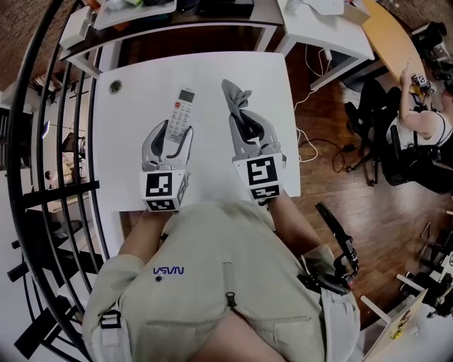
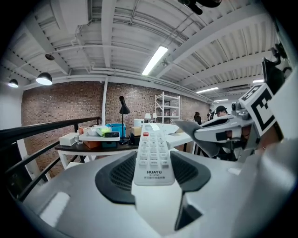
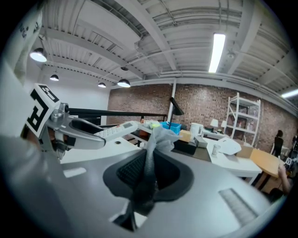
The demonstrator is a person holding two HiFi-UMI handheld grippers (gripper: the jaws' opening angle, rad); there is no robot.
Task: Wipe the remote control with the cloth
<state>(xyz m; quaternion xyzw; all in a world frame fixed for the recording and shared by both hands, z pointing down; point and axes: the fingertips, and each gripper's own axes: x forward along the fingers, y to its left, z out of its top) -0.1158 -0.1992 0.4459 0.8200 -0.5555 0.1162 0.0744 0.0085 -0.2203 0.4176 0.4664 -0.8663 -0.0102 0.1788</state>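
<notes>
A white remote control (image 1: 181,112) with grey buttons and a small display sticks out from my left gripper (image 1: 170,137), whose jaws are shut on its near end; it is held above the white table (image 1: 205,71). In the left gripper view the remote (image 2: 152,153) runs straight ahead between the black pads. My right gripper (image 1: 244,126) is shut on a grey cloth (image 1: 236,99), whose bunched end pokes out beyond the jaws. The cloth (image 3: 153,155) hangs pinched between the pads in the right gripper view. The two grippers are side by side, remote and cloth apart.
The table carries a round grommet (image 1: 115,86) at its far left. A black railing (image 1: 49,141) runs along the left. Further desks (image 1: 212,10) with clutter stand beyond. A seated person (image 1: 425,120) and office chairs are at the right, across wooden floor.
</notes>
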